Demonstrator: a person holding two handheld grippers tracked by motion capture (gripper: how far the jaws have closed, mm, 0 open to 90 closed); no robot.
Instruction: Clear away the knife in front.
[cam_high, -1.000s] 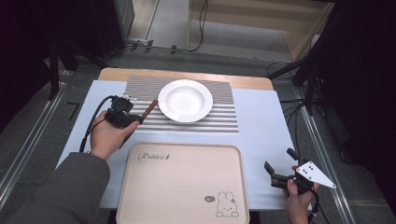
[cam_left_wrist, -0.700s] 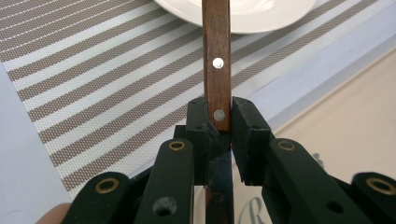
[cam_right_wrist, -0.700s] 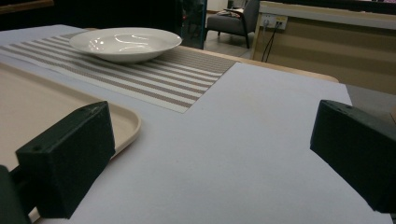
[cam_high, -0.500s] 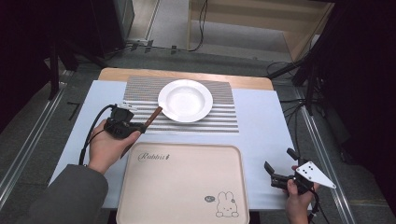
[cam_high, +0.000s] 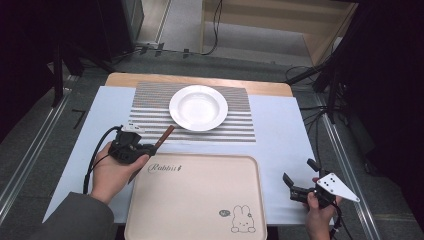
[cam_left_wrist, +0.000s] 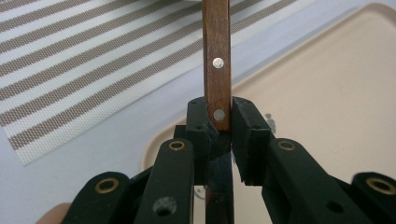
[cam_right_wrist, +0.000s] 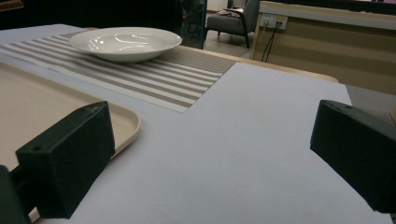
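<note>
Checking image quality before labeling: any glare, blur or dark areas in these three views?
High view: table evenly lit, surroundings nearly black, mild sheen on the white plate. Left gripper view: wooden handle sharp, the near jaw links soft. Right gripper view: bright highlights in the plate's bowl, the right gripper jaws close and blurred, background room dim.

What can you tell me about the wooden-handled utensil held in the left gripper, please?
The utensil has a flat, dark brown wooden handle with two small metal rivets showing. The left gripper is shut on it, its black jaws pressing both sides near the lower rivet. A dark, shiny metal part runs back between the jaws, so its working end is hidden. In the high view the handle points up and away toward the white plate, above the edge of the striped mat, beside the beige tray.
</note>
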